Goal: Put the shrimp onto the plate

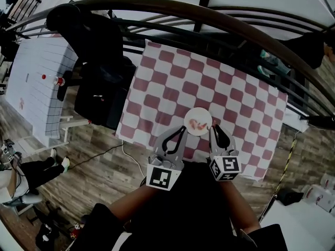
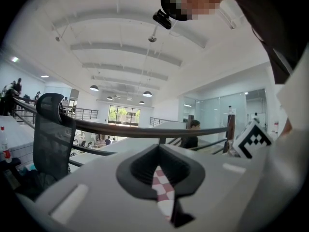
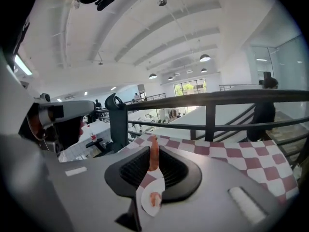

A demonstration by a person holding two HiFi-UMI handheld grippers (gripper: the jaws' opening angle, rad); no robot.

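Note:
A small white plate [image 1: 205, 117] lies near the front edge of the red-and-white checked tablecloth [image 1: 172, 82], with pink shrimp [image 1: 197, 123] on it. My right gripper [image 1: 213, 131] hangs at the plate's right rim. In the right gripper view it [image 3: 153, 167] is shut on an orange shrimp [image 3: 153, 151] that stands upright between its jaws. Below them shows the plate [image 3: 146, 190] with a shrimp [image 3: 154, 198] on it. My left gripper [image 1: 180, 132] is at the plate's left rim. Its jaws [image 2: 161, 178] are drawn together with nothing held; only checked cloth [image 2: 163, 190] shows through the slit.
A black office chair with dark bags on it [image 1: 99, 82] stands at the table's left side. A dark curved railing [image 1: 209, 14] runs behind the table. A white table [image 1: 36, 72] is further left. The wooden floor [image 1: 99, 156] has a cable on it.

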